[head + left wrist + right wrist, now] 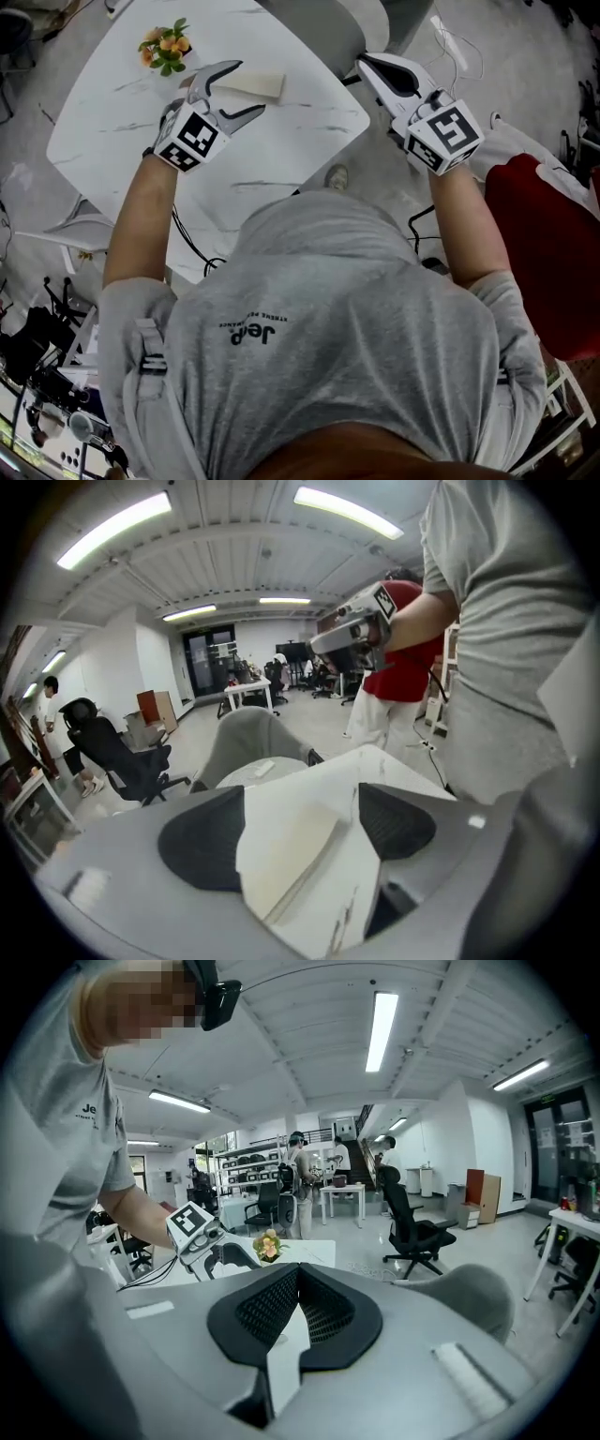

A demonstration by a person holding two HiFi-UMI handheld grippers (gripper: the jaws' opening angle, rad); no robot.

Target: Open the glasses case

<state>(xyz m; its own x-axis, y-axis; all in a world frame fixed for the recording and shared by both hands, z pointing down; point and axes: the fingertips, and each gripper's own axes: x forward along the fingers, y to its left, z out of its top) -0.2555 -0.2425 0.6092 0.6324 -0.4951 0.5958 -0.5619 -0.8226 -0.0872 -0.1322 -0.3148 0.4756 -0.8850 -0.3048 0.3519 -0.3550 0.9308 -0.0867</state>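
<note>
Left claw (247,86) (300,832): jaws spread wide, held over the white marble-look worktop (281,150) (394,780). A cream, flat, wedge-shaped glasses case (261,85) (286,869) lies closed on the worktop, in line with the gap between the spread jaws. Neither pad is seen touching it.

Right claw (364,61) (298,1274): jaws pressed together at the tips, nothing between them. It is held off the worktop's edge, well apart from the glasses case.

A small posy of orange flowers with green leaves (166,49) (269,1244) stands on the worktop beyond the left claw.
</note>
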